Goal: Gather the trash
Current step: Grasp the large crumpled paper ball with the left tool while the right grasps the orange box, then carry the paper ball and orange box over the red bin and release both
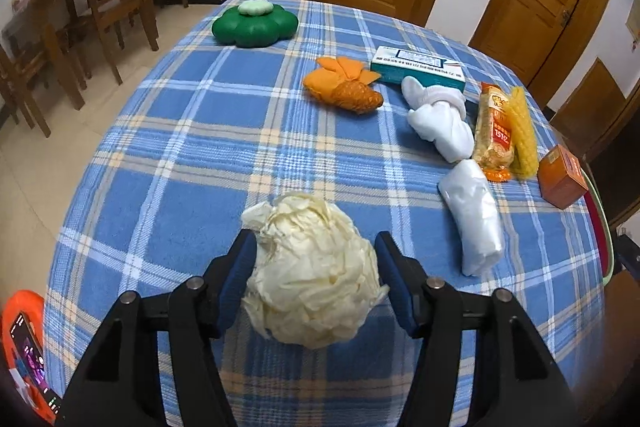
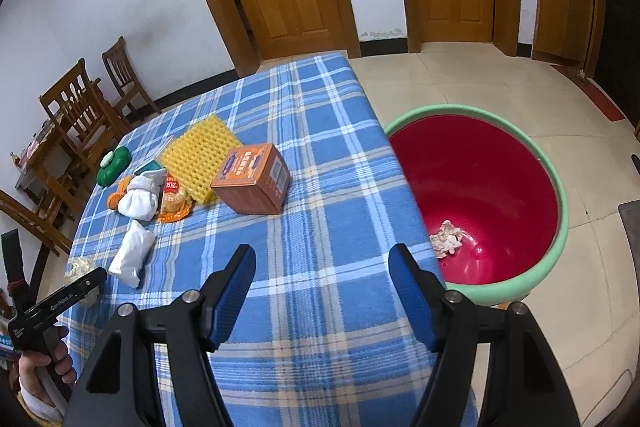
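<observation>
I count one table (image 1: 192,155) under a blue plaid cloth, one red bin (image 2: 480,179) with a green rim on the floor just off its right edge, two doors and several chairs behind. On the cloth: one green cushion (image 1: 254,25) near the far edge, one orange plush (image 1: 342,87), one teal box (image 1: 418,67), one white sock bundle (image 1: 438,119), one snack pack (image 1: 494,131), one yellow foam sheet (image 1: 524,131), one orange box (image 1: 562,177), one white wrapped roll (image 1: 474,219), and one paper wad (image 1: 312,267) near the front edge. A second, smaller wad (image 2: 446,239) lies in the bin.

The near wad is a rough ball with no clear long axis; a crumpled tip points to the far left. My left gripper (image 1: 316,255) straddles it, jaws apart: the left pad touches the paper, the right pad stands just clear. My right gripper (image 2: 322,287) hangs open over the cloth near the right edge, with nothing between its jaws.

The roll lies just right of the near wad, its long axis running front to back, near my right finger (image 1: 394,267).
</observation>
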The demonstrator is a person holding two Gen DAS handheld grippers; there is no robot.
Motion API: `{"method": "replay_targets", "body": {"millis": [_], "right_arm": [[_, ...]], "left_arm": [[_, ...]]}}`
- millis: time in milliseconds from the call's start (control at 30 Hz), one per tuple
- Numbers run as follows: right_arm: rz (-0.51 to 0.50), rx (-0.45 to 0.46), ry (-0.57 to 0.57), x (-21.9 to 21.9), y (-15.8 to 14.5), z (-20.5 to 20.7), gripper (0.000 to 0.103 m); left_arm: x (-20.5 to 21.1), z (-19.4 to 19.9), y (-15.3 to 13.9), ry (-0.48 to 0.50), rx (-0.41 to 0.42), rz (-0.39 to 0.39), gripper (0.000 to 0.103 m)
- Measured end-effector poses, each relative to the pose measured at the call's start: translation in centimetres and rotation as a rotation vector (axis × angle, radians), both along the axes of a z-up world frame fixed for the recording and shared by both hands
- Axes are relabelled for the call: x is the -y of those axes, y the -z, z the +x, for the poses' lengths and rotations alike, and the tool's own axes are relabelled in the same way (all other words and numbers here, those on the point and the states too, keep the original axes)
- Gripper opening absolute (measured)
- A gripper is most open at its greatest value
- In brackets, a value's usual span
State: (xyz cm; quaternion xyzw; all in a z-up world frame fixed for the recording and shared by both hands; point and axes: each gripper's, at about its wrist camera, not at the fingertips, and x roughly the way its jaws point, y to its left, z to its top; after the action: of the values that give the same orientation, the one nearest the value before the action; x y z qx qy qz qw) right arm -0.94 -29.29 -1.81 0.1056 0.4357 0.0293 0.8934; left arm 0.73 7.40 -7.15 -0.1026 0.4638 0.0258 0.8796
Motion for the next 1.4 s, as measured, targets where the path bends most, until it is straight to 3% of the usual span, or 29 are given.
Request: {"method": "replay_targets", "body": {"millis": [133, 233, 633, 1167, 1300, 1400], "right_arm": [[-0.004, -0.006, -0.022, -0.6, 0.0, 0.6, 0.072], [-0.011, -0.007, -0.041, -1.1, -0.1, 1.2, 0.076], [-0.006, -0.014, -0.082, -3.7, 0.1, 4.9, 0.080], [-0.051, -0.053, -0.060, -6.5, 2.8, 9.3, 0.084], [-0.051, -0.064, -0.057, -6.2, 3.3, 9.4, 0.058], [-0.044, -0.050, -0.059, -5.9, 3.2, 9.0, 0.057]], "left_arm": [[-0.3, -0.7, 0.0, 0.007, 0.015, -0.011, 0.046], [-0.5, -1.0, -0.3, 0.008, 0.028, -0.035, 0.043], [1.5, 1.9, -3.5, 0.051, 0.100, -0.028, 0.043], [5.2, 5.1, -5.4, 0.111, 0.127, -0.064, 0.043], [6.1, 5.3, -5.5, 0.125, 0.127, -0.069, 0.043], [6.7, 5.3, -5.5, 0.142, 0.126, -0.070, 0.043]]}}
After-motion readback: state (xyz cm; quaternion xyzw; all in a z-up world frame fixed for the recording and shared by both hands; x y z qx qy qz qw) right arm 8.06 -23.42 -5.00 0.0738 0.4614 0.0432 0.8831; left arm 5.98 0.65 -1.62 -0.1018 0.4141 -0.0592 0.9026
